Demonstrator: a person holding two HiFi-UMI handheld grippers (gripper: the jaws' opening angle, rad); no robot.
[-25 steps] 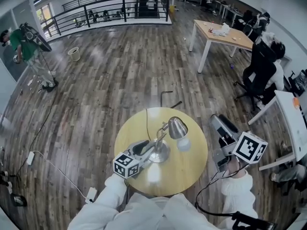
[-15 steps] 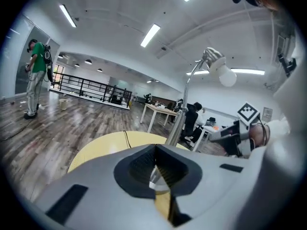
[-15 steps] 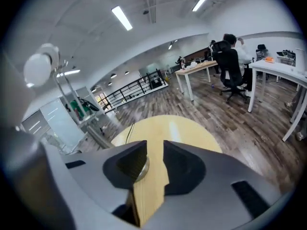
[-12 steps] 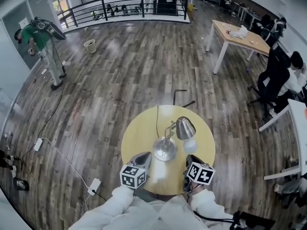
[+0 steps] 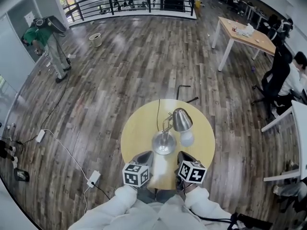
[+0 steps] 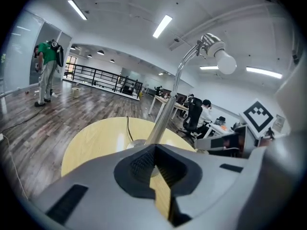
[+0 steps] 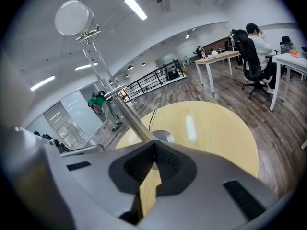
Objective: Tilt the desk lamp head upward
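Note:
A silver desk lamp stands on the round yellow table (image 5: 136, 128), with its base (image 5: 164, 143) near the middle. The lamp head (image 5: 182, 120) hangs to the right, and the bulb (image 5: 186, 138) faces down. My left gripper (image 5: 143, 158) is shut and empty at the table's near edge, just short of the base. My right gripper (image 5: 183, 158) is shut and empty beside it, below the bulb. In the left gripper view the lamp arm (image 6: 166, 113) rises past the left gripper (image 6: 154, 151) to the bulb (image 6: 225, 63). In the right gripper view the lamp head (image 7: 74, 17) stands high above the right gripper (image 7: 154, 150).
A black cord (image 5: 158, 113) runs off the table's far side. On the wooden floor a power strip (image 5: 93, 178) lies at the left. A desk (image 5: 244, 32) and seated people (image 5: 287, 75) are at the right. A person in green (image 5: 45, 35) stands far left.
My left gripper drew back from the lamp base to the table's near edge and shut. My right gripper came in from the right of the table and shut beside it.

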